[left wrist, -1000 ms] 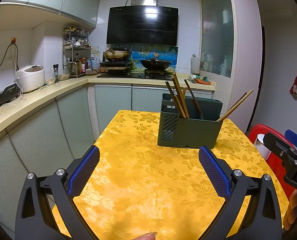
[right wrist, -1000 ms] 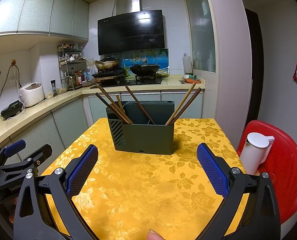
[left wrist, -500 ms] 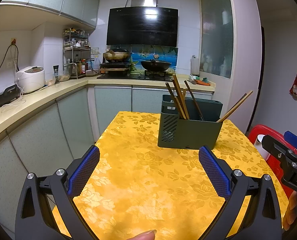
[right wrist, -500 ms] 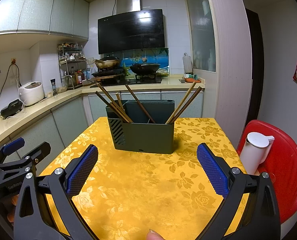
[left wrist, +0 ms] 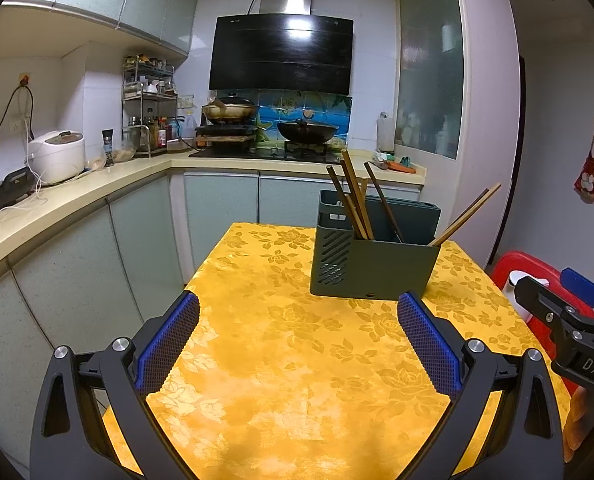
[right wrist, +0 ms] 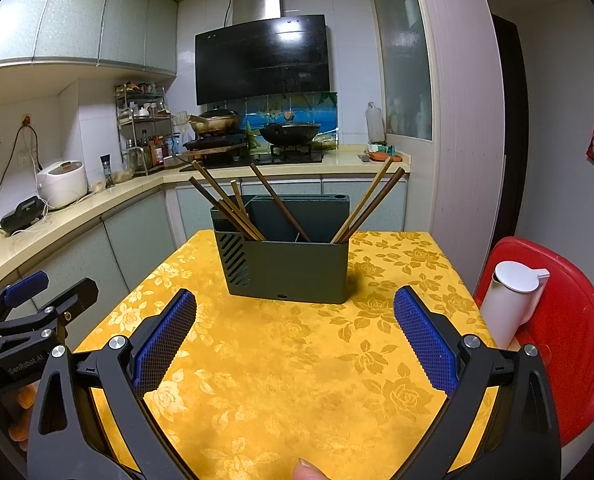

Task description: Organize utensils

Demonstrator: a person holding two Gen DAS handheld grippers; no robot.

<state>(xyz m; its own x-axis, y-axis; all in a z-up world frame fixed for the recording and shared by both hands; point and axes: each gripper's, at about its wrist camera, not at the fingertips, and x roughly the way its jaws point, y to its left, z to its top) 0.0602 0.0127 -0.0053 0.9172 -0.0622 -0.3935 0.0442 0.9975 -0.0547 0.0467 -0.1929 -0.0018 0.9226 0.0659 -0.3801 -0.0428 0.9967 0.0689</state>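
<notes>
A dark green utensil holder [left wrist: 371,258] stands on the yellow flowered tablecloth [left wrist: 297,360], toward the far side; it also shows in the right wrist view [right wrist: 289,264]. Several wooden chopsticks [left wrist: 355,200] lean in it, a bunch at its left end [right wrist: 227,208] and two at its right end [right wrist: 371,206]. My left gripper [left wrist: 297,344] is open and empty above the near part of the table. My right gripper [right wrist: 295,342] is open and empty, to the right of the left one.
A red stool [right wrist: 565,320] with a white lidded jug [right wrist: 511,302] on it stands right of the table. A kitchen counter [left wrist: 57,204] with a rice cooker [left wrist: 57,156] runs along the left. The stove with pans [left wrist: 269,124] is behind the table.
Both grippers have barely shifted; the holder sits slightly lower in the left view. Both stay open and empty.
</notes>
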